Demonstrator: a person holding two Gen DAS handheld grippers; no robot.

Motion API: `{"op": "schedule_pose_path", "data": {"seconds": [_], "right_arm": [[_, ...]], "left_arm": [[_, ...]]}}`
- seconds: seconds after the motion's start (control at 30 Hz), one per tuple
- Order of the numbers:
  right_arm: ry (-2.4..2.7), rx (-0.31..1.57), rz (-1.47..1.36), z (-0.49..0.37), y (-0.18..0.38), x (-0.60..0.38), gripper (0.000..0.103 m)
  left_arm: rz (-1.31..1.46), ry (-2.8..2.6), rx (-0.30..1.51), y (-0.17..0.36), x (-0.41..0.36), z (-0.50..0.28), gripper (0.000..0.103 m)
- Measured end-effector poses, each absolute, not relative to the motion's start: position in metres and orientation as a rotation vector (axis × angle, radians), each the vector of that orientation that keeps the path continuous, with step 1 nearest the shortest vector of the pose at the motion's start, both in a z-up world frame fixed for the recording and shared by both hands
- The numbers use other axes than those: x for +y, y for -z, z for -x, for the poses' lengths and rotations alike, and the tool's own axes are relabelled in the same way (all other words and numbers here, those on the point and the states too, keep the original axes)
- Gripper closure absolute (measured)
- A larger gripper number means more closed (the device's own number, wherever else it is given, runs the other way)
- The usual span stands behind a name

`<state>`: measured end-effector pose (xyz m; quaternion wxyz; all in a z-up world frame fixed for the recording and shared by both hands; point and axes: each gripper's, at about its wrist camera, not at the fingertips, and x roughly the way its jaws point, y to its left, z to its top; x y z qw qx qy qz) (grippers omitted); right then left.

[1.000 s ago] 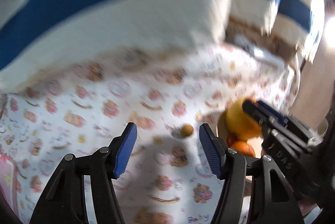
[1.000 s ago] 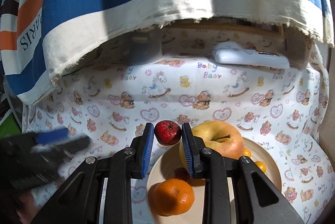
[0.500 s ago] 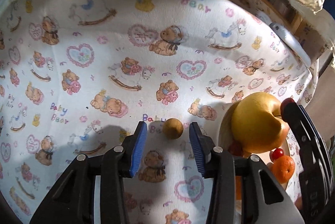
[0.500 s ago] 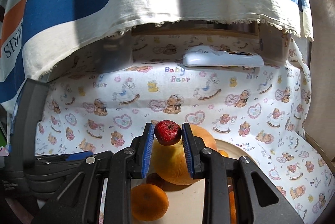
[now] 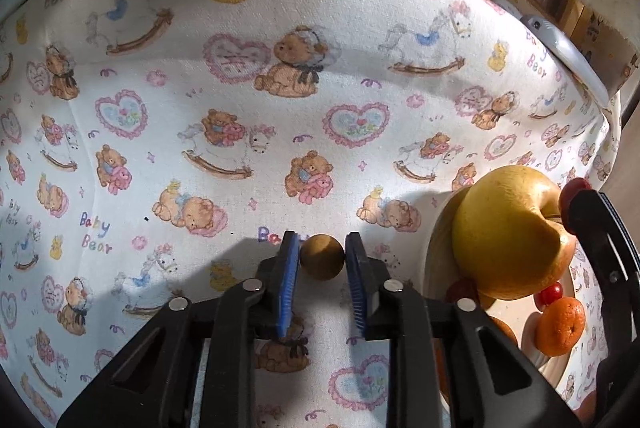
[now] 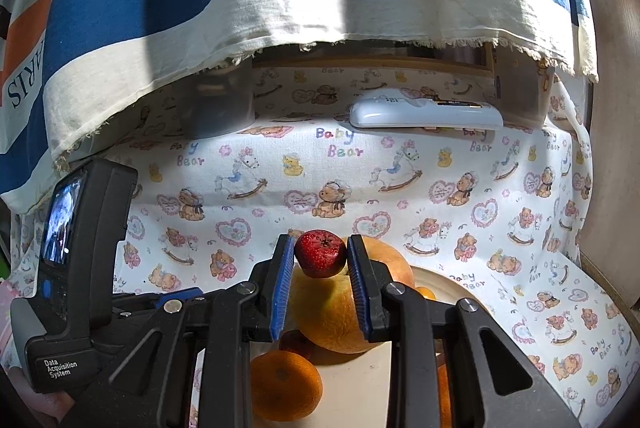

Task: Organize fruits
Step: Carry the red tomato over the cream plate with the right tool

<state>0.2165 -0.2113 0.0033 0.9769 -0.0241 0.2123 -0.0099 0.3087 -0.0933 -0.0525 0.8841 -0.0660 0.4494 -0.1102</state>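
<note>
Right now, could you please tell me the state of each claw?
Left claw: just closed on the small brown fruit.
Right claw: closed, holding the small red fruit.

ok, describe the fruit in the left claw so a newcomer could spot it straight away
Start at the teddy-bear print cloth and find the cream plate piled with fruit at its right. Left of the plate, alone on the cloth, the small brown ball-shaped fruit sits pinched in the left claw. It is dull tan and off the plate, unlike the big yellow apple and oranges.

Left wrist: my camera looks steeply down, close over the table (image 5: pixel 224 100).
Right wrist: shallower tilt (both show the plate (image 6: pixel 448 278)).
</note>
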Motion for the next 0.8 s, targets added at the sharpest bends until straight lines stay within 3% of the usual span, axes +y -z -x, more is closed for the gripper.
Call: {"op": "schedule_pose_path", "data": {"seconds": [0.23, 0.57, 0.8], "right_arm": [[-0.017, 0.450, -0.033, -0.211, -0.023, -0.217, 0.074], [-0.055, 0.341, -0.037, -0.167, -0.076, -0.228, 0.074], [-0.033, 0.351, 0.033, -0.147, -0.069, -0.252, 0.074]], "left_arm": [[0.108, 0.237, 0.889, 0.033, -0.091, -0.291, 0.080], [0.082, 0.315, 0.722, -0.030, -0.088, -0.230, 0.080], [0.013, 0.375, 0.644, -0.049, -0.107, -0.205, 0.080]]}}
